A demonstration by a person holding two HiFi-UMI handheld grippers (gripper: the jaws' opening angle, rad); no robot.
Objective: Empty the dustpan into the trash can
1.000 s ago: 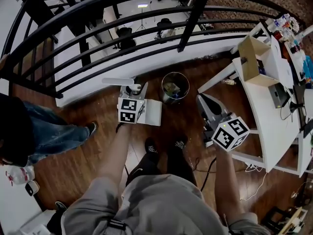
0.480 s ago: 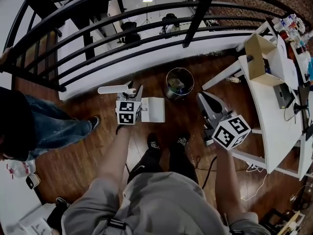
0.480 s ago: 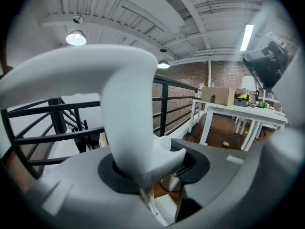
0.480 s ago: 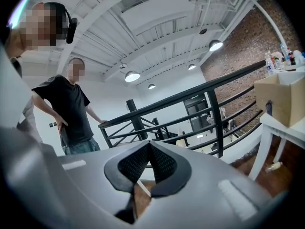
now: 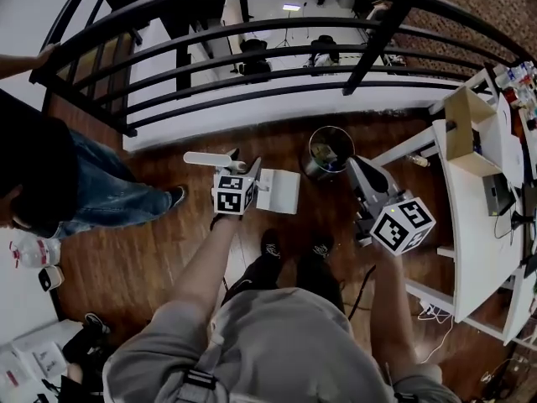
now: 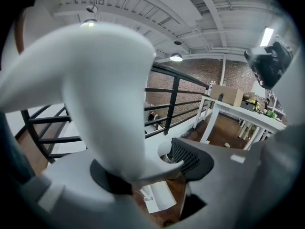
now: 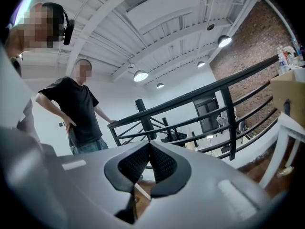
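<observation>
Fingers [image 6: 193, 157] of the left gripper [image 5: 242, 168]: apart, and they have just been opening, with the white handle [image 6: 109, 104] of the dustpan [image 5: 284, 193] standing between them. The handle leans on the left pad and only its thin lower edge reaches the right pad, so I judge the hold slack, not clamped. Fingers [image 7: 167, 166] of the right gripper [image 5: 361, 170]: together, nothing between them.

Risks noted:
- With the grip this loose, the handle could slide or roll out and the dustpan tip. Any dirt left in it would then land on the floor [image 5: 168, 250] rather than in the trash can [image 5: 329, 151].
- I make out no debris on the dustpan's white face, but the view is too coarse to be sure.
- If it still has to be emptied, I would need to clamp again before lifting. A lift on parted fingers would leave it behind or drop it partway.
- The trash can stands near the dustpan's far corner and close to the right gripper, so a careless swing could knock it over.

Position:
- In the head view the dustpan's tray lies just right of the left fingers, low at the floor. I cannot tell whether it rests there.
- The trash can is beyond it to the right, apart from it.
- The table [image 5: 470, 183] stands further right, and the railing [image 5: 375, 49] runs behind.
- A bystander [image 5: 42, 175] stands well off to the left.
</observation>
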